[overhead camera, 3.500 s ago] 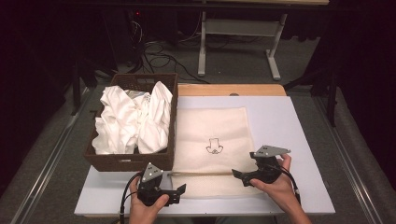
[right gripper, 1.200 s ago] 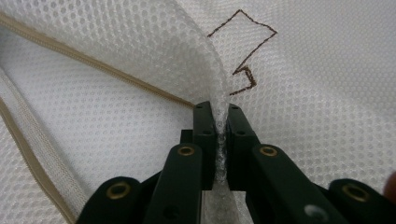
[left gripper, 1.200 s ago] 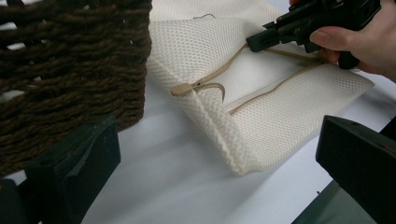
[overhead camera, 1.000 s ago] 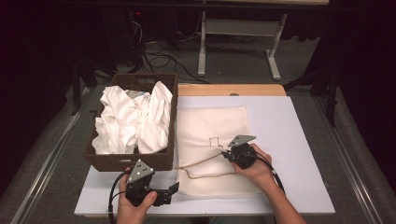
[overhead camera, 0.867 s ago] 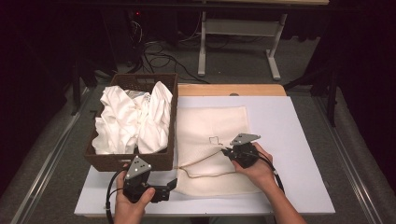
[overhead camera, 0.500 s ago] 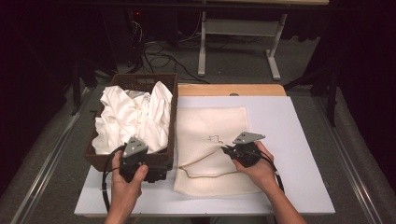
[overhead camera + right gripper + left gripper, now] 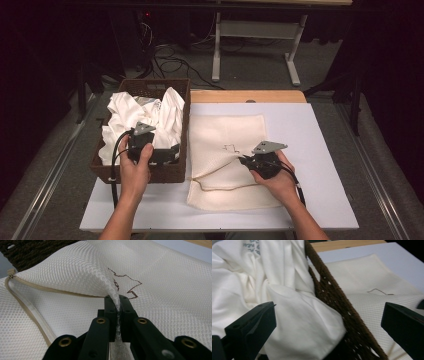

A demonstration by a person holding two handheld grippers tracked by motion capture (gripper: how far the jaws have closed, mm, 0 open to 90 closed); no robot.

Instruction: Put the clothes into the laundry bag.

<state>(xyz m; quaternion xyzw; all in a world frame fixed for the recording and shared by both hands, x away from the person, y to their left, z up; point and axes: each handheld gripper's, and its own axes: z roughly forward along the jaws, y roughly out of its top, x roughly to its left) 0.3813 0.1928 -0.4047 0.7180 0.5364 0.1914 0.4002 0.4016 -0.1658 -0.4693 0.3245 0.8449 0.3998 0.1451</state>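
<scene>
**Mesh bag held open by one gripper while the other hovers at a basket of white clothes**

A person at a white table holds a two-jaw gripper in each hand. The right gripper is clenched on a fold of a cream mesh laundry bag, pinching the top layer and lifting it off the layer beneath, so the mouth of the bag gapes toward the basket. A beige zipper band runs along the open edge, off to the left of the clenched jaws in the right gripper view, and a small dark stitched outline sits on the mesh just beyond the jaw tips.

The left gripper hangs over the near corner of a brown woven basket, jaws wide apart and holding nothing. In the left gripper view a heap of white garments lies directly ahead between the jaws, piled above the basket wall, with the bag further off to the right.

Judging by its drape, the mesh is thin, light and limp; it sags wherever it is unsupported, so a grip close to the zipper edge should keep the mouth open best. The garments look soft, light and crumpled. A raised fold at the top of the pile offers the easiest hold, though one piece may drag its neighbours along
</scene>
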